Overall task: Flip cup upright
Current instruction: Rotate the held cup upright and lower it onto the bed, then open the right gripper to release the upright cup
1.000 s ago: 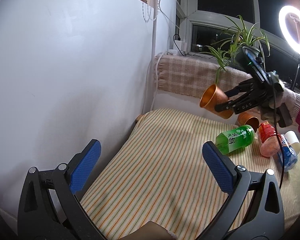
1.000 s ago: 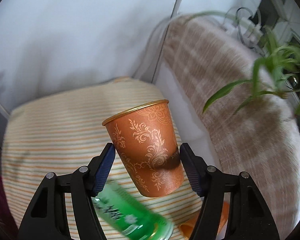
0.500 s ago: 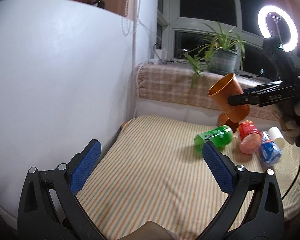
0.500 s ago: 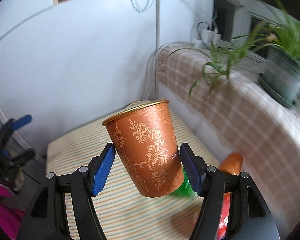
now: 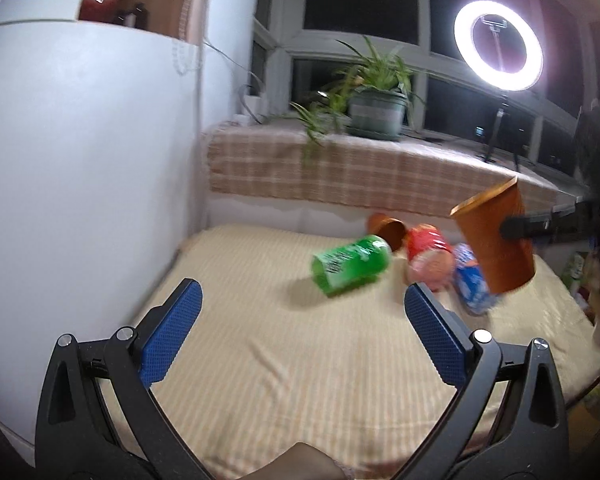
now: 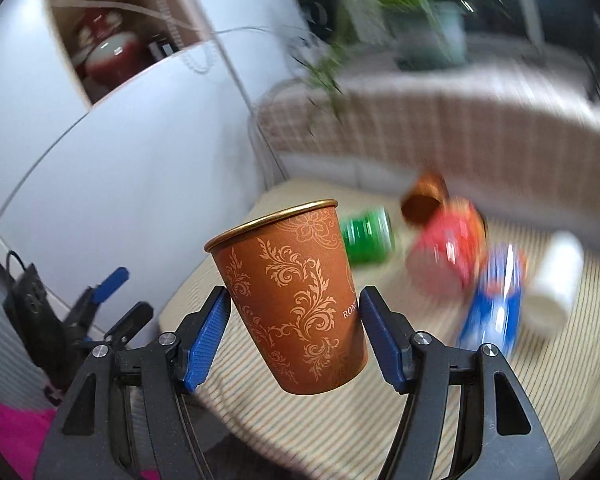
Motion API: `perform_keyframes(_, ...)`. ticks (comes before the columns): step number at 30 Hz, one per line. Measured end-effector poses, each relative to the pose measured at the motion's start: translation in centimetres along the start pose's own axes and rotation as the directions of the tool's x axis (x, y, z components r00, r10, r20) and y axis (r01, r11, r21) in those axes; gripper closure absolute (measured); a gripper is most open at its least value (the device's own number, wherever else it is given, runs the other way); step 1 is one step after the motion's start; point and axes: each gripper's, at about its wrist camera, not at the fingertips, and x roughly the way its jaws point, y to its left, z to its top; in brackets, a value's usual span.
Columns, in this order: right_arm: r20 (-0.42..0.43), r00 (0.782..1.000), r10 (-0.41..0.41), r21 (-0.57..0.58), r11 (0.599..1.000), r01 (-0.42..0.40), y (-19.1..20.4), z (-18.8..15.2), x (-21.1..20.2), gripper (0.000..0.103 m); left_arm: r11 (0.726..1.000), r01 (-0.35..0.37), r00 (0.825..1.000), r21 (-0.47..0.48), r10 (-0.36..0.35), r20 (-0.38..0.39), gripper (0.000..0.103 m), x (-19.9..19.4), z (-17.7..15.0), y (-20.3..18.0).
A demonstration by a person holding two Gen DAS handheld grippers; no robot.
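Note:
My right gripper [image 6: 294, 320] is shut on an orange paper cup [image 6: 296, 300] with a gold leaf pattern and gold rim. The cup is held in the air, mouth up, tilted slightly left. In the left wrist view the same cup [image 5: 496, 240] hangs above the right side of the striped table [image 5: 300, 352], clamped by the right gripper [image 5: 532, 226]. My left gripper [image 5: 300, 328] is open and empty, low over the near left part of the table.
Lying on the table: a green can [image 5: 352, 266], a second orange cup [image 5: 388, 230], a red can [image 5: 428, 254], a blue can [image 5: 472, 284] and a white cup [image 6: 552, 284]. A white wall [image 5: 80, 180] stands left, a plant [image 5: 376, 96] and ring light [image 5: 498, 46] behind.
The right gripper has turned the orange cup from tipped on its side to nearly upright and carried it right and lower. The left gripper's view has tilted upward.

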Motion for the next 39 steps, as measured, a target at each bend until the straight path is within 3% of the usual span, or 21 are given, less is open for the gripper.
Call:
perform_keyframes(5, -0.037, 0.999, 0.017, 0.21, 0.978, -0.008, -3.2, -4.3, 0.8, 0.037, 0.996, 0.082, 0.994, -0.016, -0.083, -0.071, 0.0, 1.3, -0.3, -1.4)
perform_keyframes(8, -0.06, 0.998, 0.011, 0.3, 0.954, 0.008, -4.5, -6.2, 1.6, 0.037, 0.988, 0.141, 0.98, -0.056, -0.147, -0.136, 0.0, 2.4, -0.7, -1.9)
perform_keyframes(12, -0.077, 0.997, 0.019, 0.446, 0.895, 0.018, -6.7, -8.2, 3.6, 0.037, 0.98, 0.172, 0.963, -0.1, -0.189, -0.195, 0.0, 3.5, -1.3, -2.2)
perform_keyframes(16, -0.093, 0.995, 0.023, 0.504, 0.863, 0.028, -7.7, -9.1, 5.2, 0.037, 0.975, 0.184, 0.952, -0.121, -0.207, -0.225, 0.0, 4.1, -1.8, -2.4)
perform_keyframes(22, -0.136, 0.991, -0.015, 0.483, 0.872, 0.079, -7.6, -9.4, 6.1, 0.034, 0.972, 0.188, 0.941, -0.143, -0.22, -0.257, 0.0, 5.1, -2.3, -2.3)
perform_keyframes(24, -0.14, 0.99, -0.025, 0.463, 0.882, 0.088, -7.4, -9.2, 5.9, 0.029, 0.969, 0.191, 0.934, -0.156, -0.229, -0.275, 0.0, 5.5, -2.5, -2.3)
perform_keyframes(30, -0.095, 0.994, -0.053, 0.415, 0.906, 0.088, -7.1, -9.5, 4.3, 0.022, 0.96, 0.225, 0.913, -0.168, -0.268, -0.306, 0.0, 6.6, -2.8, -3.2)
perform_keyframes(36, -0.017, 0.991, -0.135, 0.305, 0.943, 0.134, -5.2, -11.3, 0.2, 0.022, 0.932, 0.292, 0.868, -0.214, -0.352, -0.349, 0.0, 8.0, -2.8, -4.9)
perform_keyframes(39, 0.038, 0.97, -0.239, 0.219, 0.949, 0.225, -3.8, -12.6, -2.7, 0.022, 0.909, 0.323, 0.832, -0.263, -0.405, -0.379, 0.0, 9.2, -2.9, -5.8)
